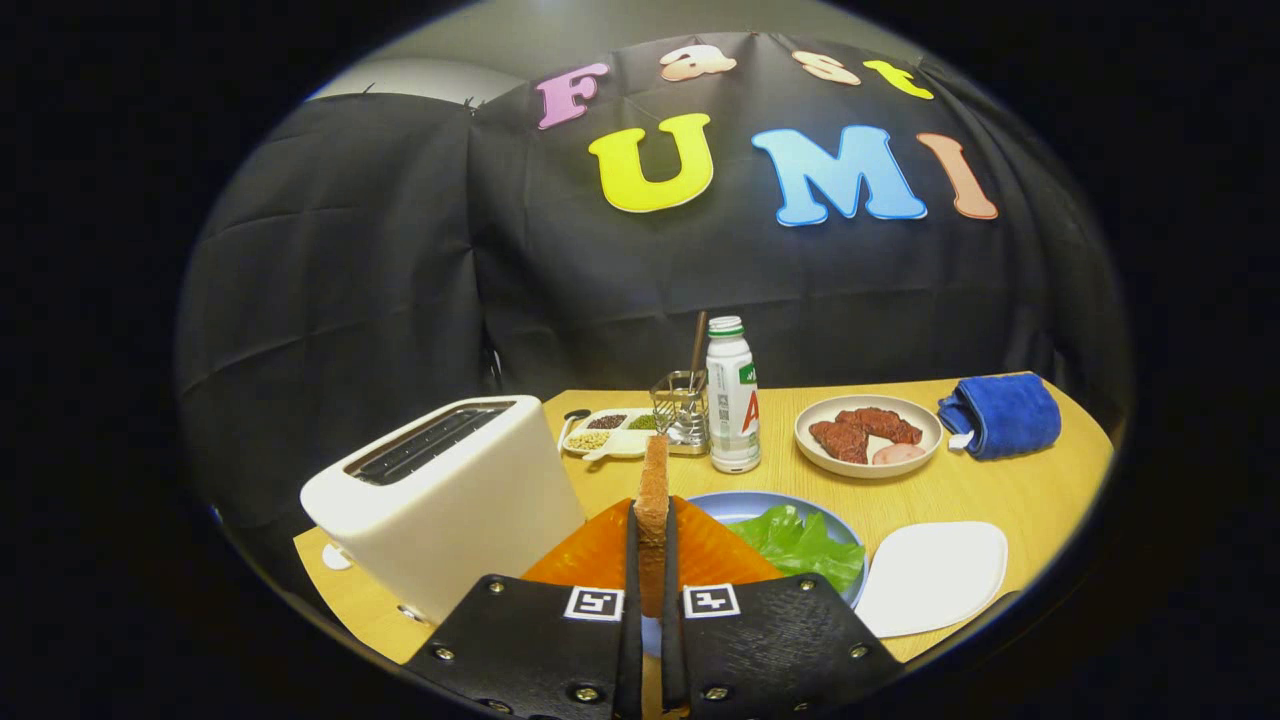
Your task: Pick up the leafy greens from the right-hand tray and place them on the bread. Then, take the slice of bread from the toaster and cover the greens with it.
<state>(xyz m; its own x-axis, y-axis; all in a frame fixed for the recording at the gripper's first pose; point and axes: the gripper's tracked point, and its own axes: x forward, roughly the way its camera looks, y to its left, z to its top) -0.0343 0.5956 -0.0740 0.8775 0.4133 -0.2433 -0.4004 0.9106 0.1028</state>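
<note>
My gripper (650, 520) is shut on a slice of bread (655, 478), held upright and edge-on between the two fingers, its top rising above the fingertips. The white toaster (450, 495) stands just to the left, slots up. Below and to the right of the fingers lie the leafy greens (800, 545) on a blue plate (760, 500). An orange sheet-like thing (590, 555) spreads behind both fingers; I cannot tell what it is. Any bread under the greens is hidden.
A white tray (935, 575) lies right of the blue plate. Farther back stand a white bottle (732, 395), a metal holder (680, 410), a divided dish of grains (605, 432), a plate of meat (868, 435) and a folded blue cloth (1000, 415).
</note>
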